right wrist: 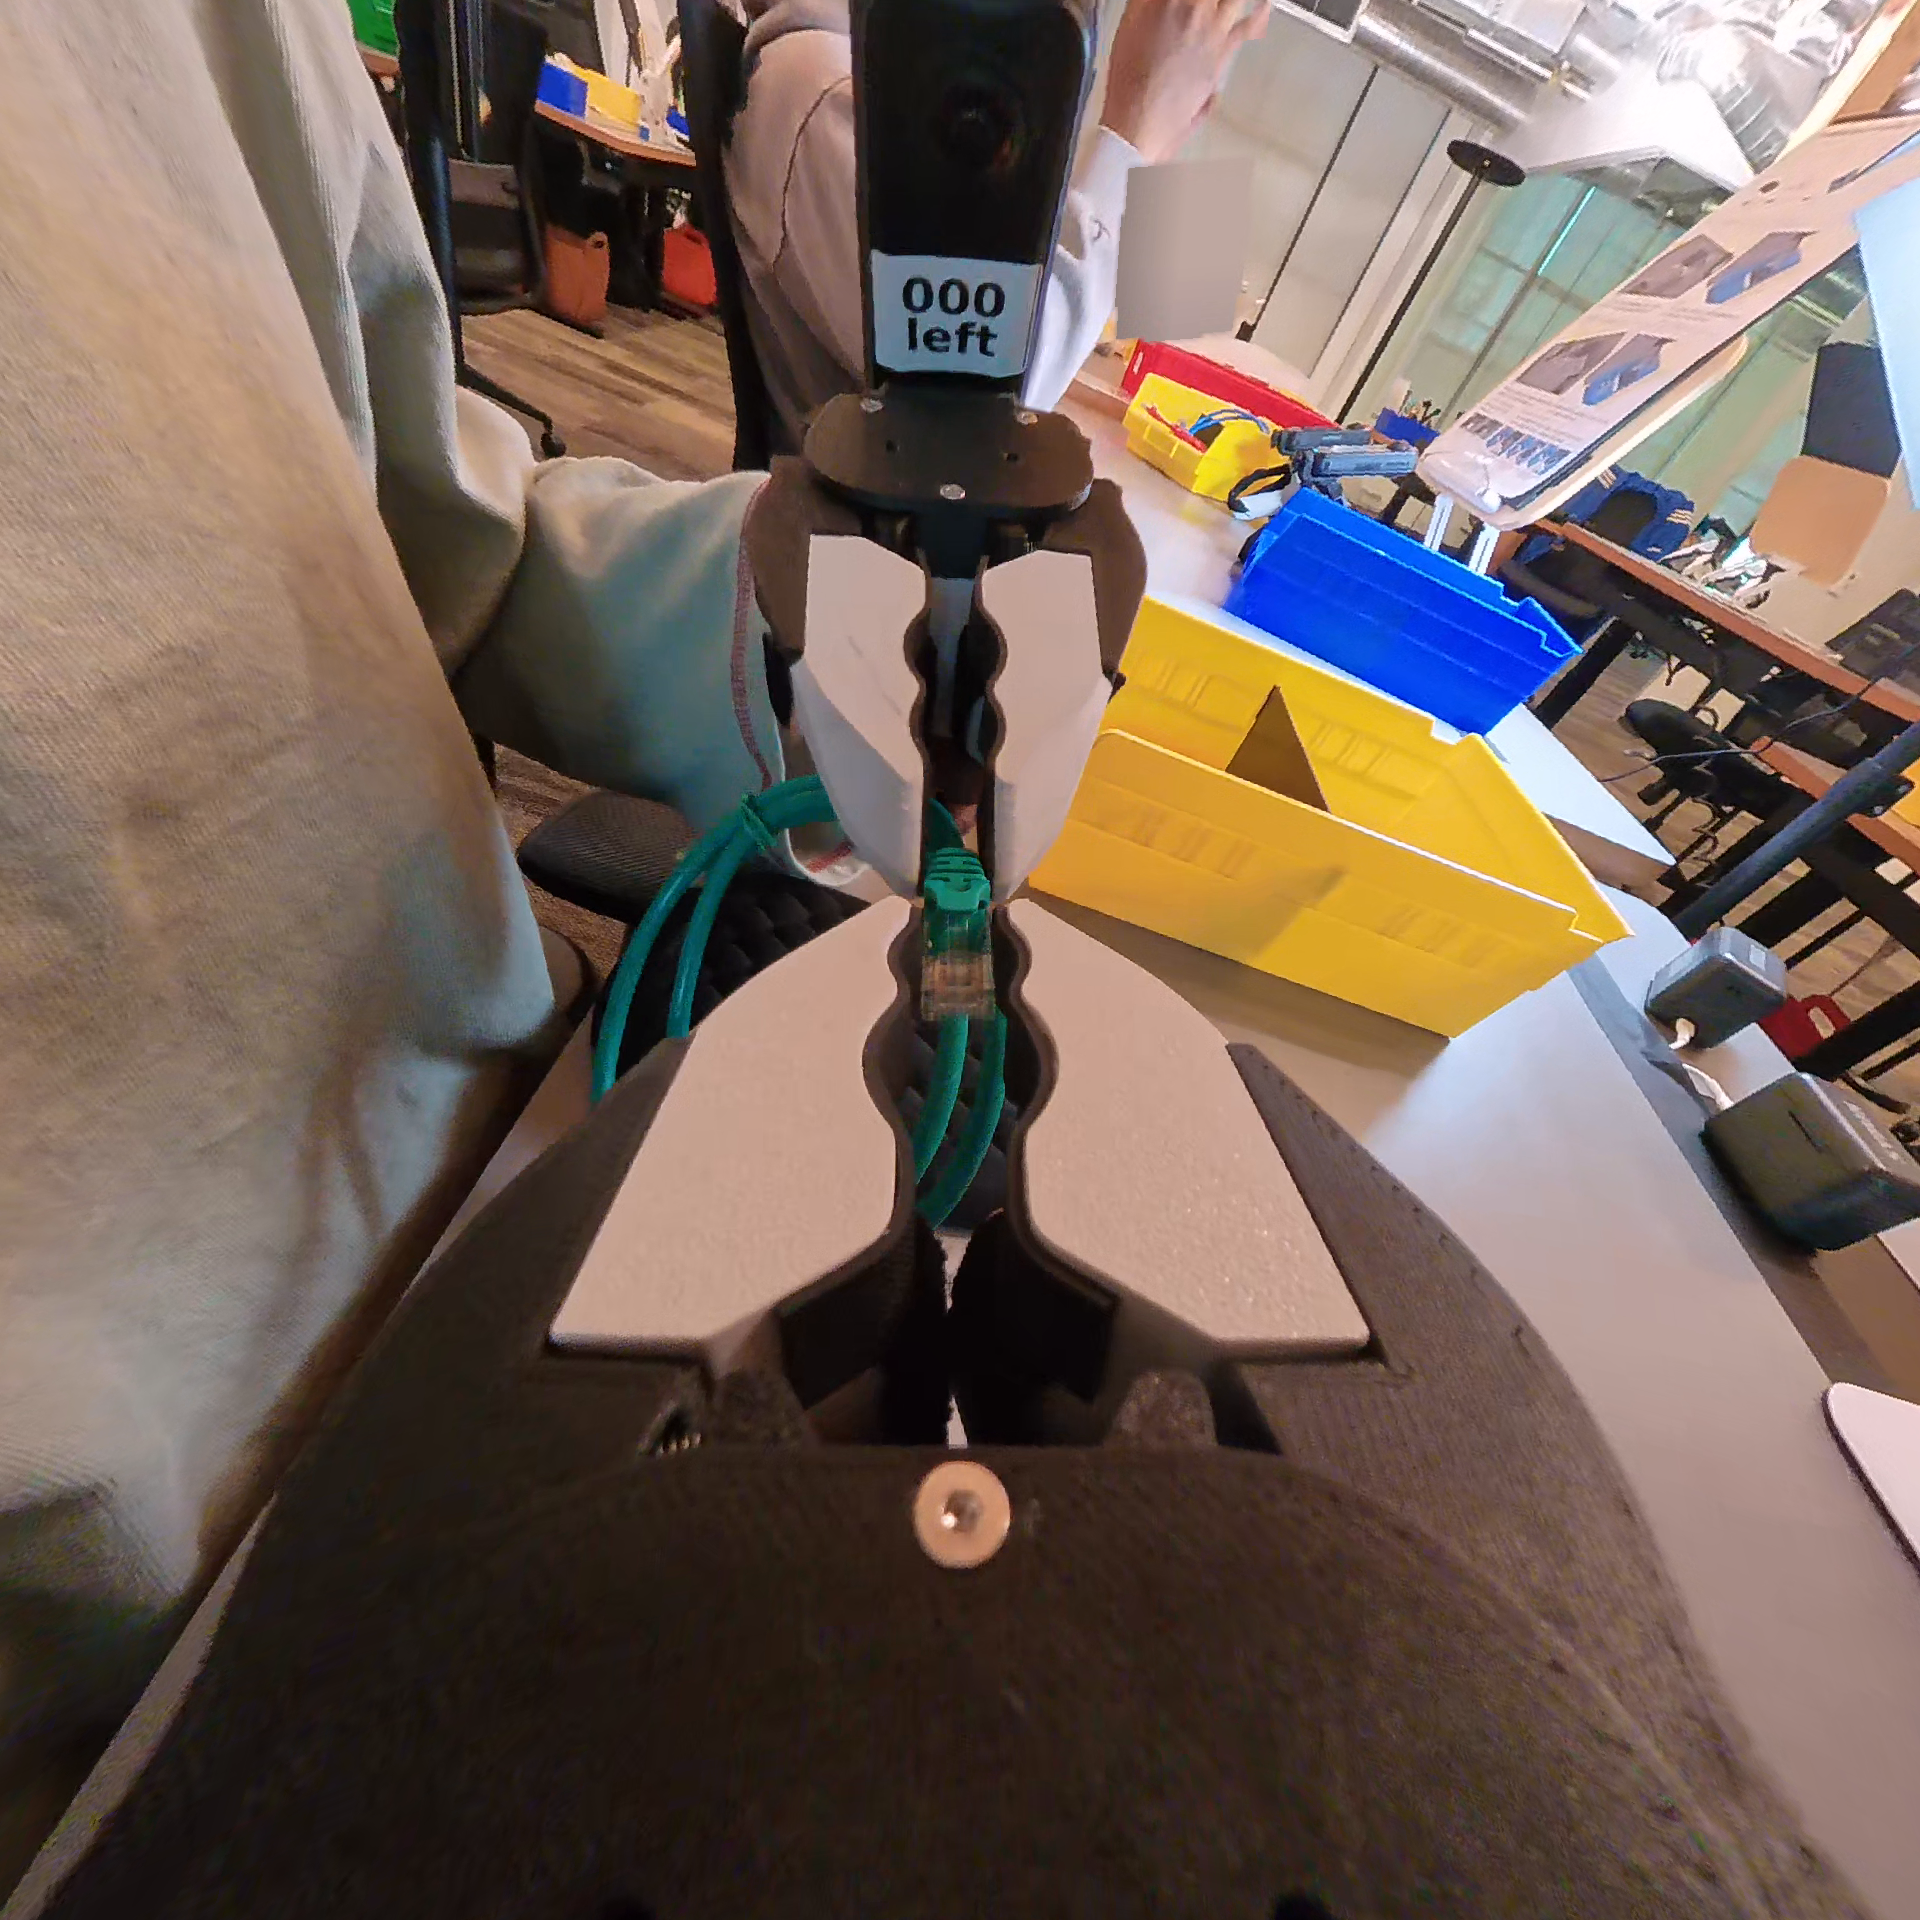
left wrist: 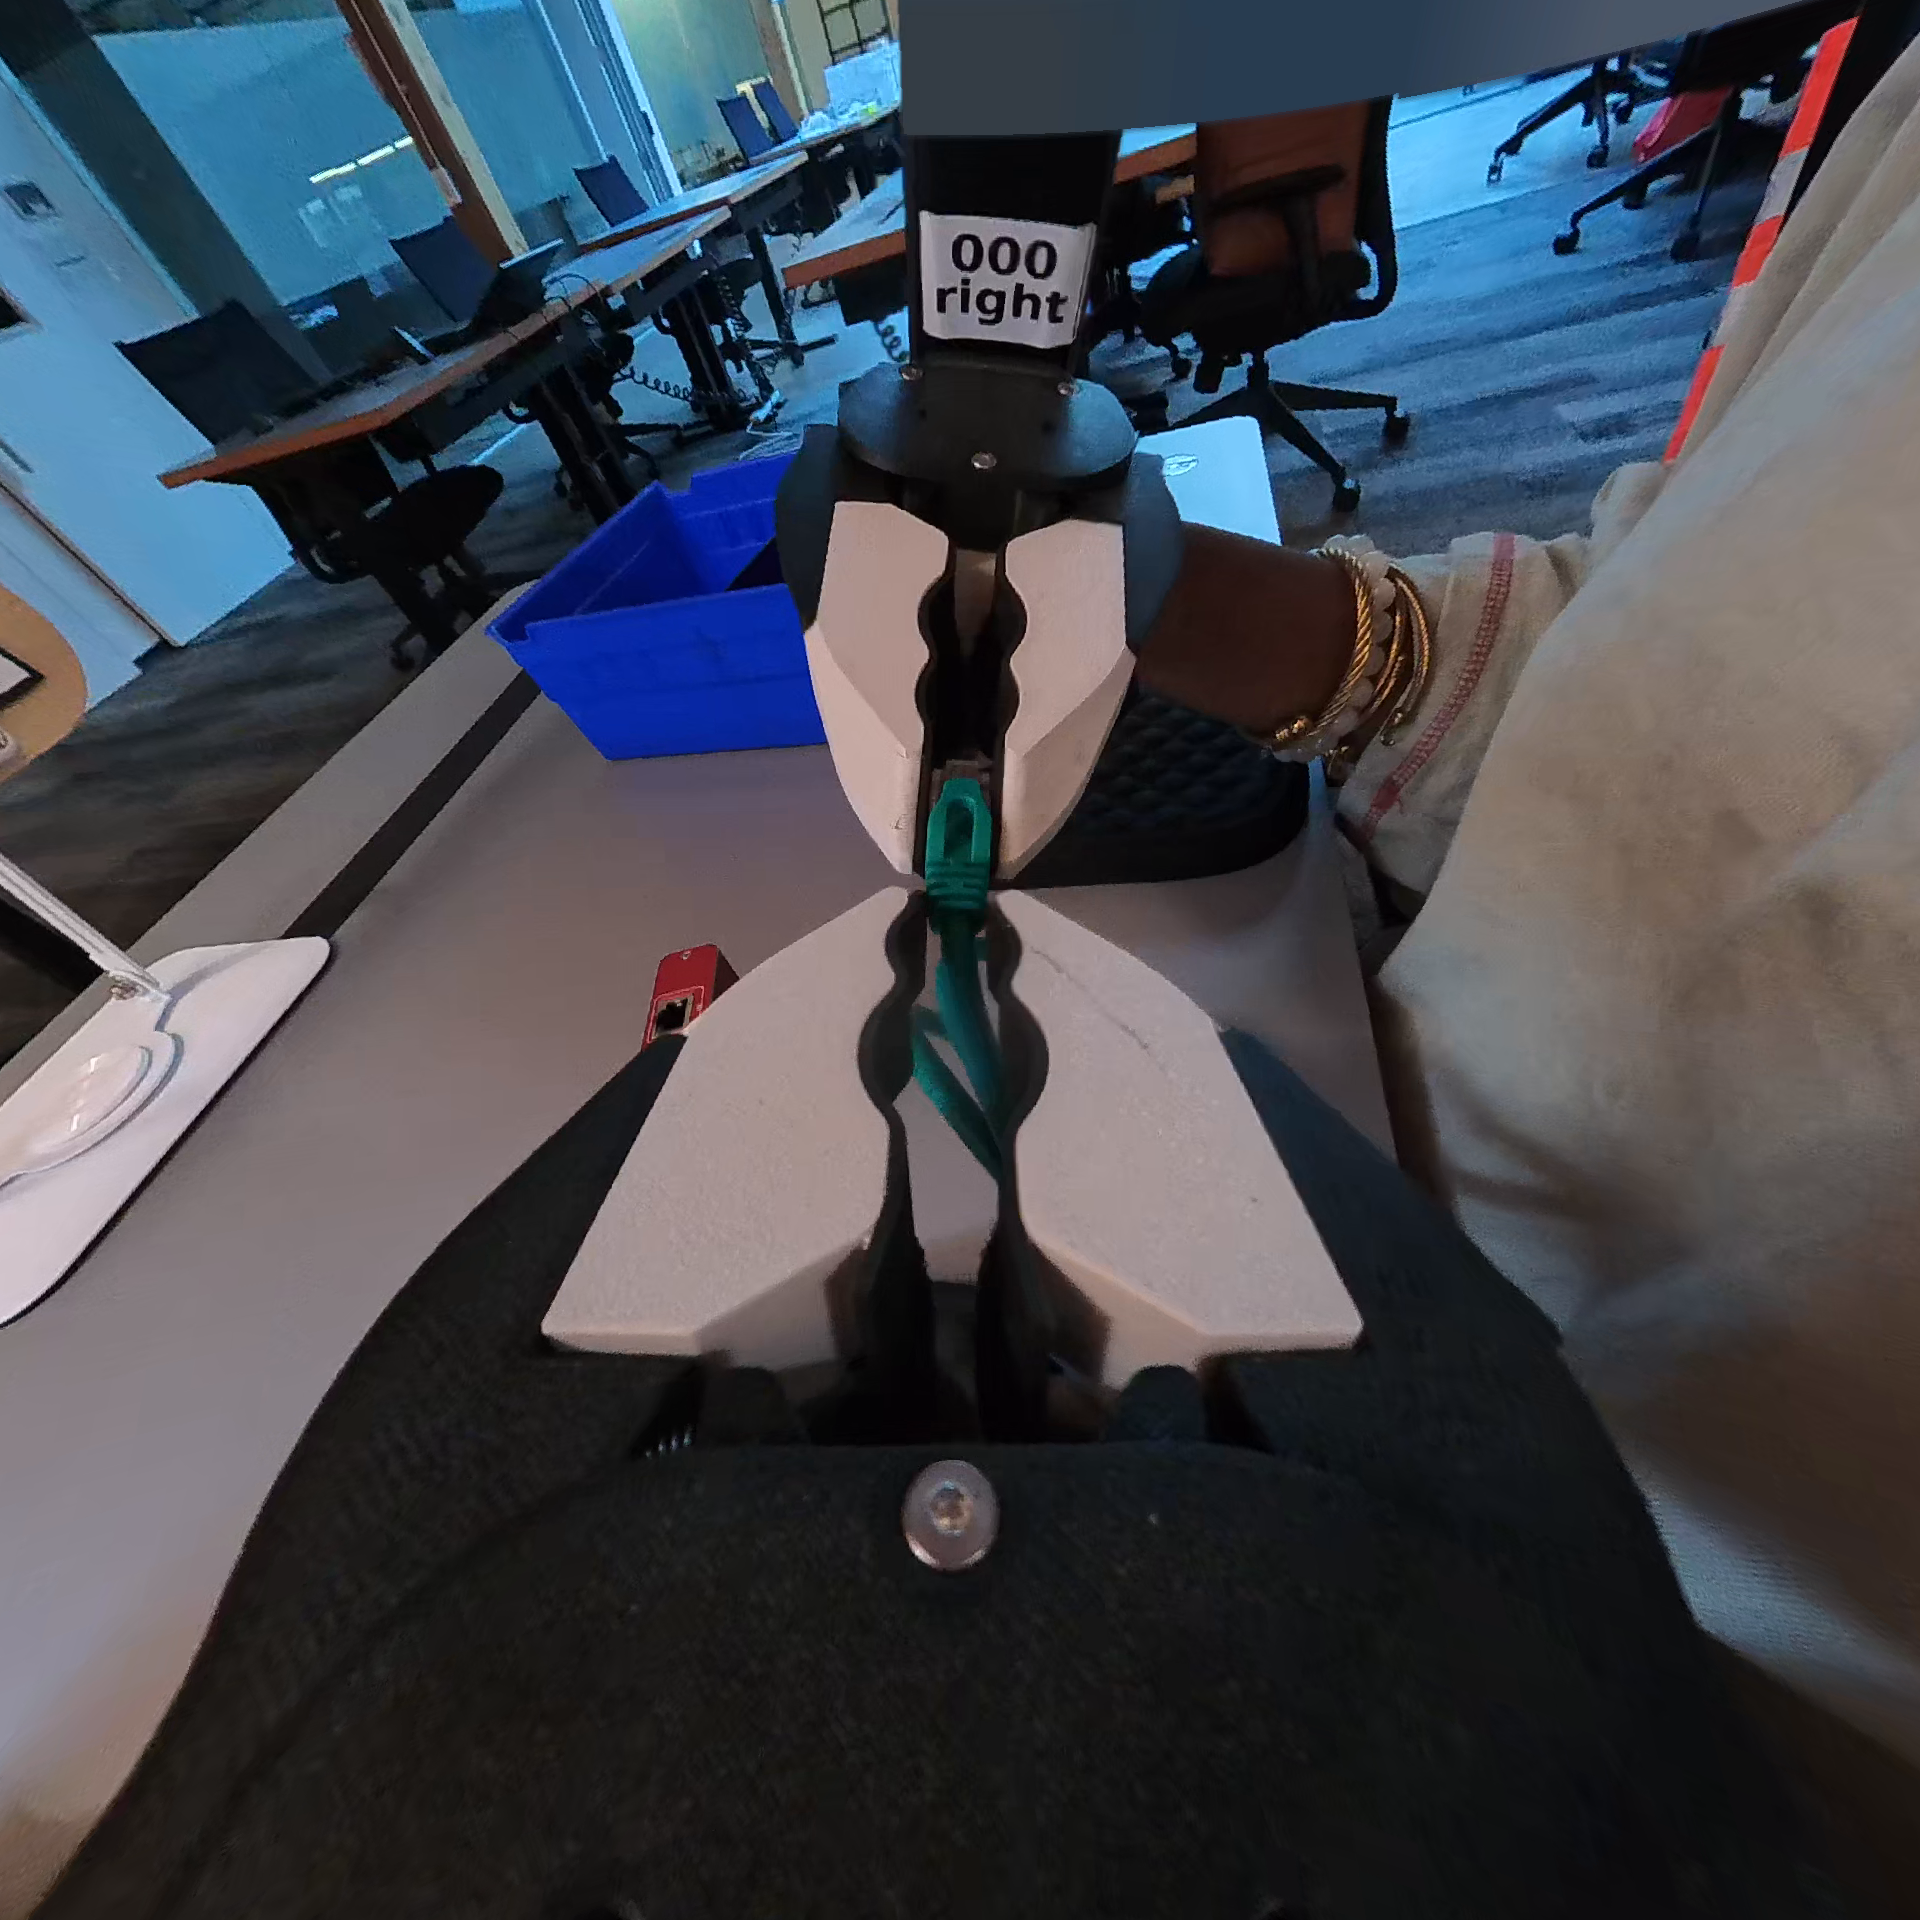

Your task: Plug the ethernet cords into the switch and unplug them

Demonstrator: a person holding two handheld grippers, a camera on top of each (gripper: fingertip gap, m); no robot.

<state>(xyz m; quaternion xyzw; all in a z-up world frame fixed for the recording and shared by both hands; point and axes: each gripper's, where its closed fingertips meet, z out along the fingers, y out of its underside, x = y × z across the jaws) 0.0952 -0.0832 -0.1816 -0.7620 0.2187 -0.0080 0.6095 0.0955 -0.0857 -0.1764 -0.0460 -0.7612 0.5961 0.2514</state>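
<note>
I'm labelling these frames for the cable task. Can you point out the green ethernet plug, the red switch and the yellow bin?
green ethernet plug (right wrist: 954, 935): right wrist view, on the boot and clear connector between the two tools' tips.
red switch (left wrist: 681, 1000): left wrist view, on its port-side face.
yellow bin (right wrist: 1351, 914): right wrist view, on its front wall.

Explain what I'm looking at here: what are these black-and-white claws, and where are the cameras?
No robot here: a person holds a hand-held two-finger gripper in each hand, each carrying a camera that looks along its fingers. One picture is from the left gripper, the other from the right gripper; they meet tip to tip, so each sees the other. Both are closed on one green ethernet cord, its clear plug between the right one's fingers. On the grey table lie a blue bin, a small red box with a port and a yellow bin.
</note>
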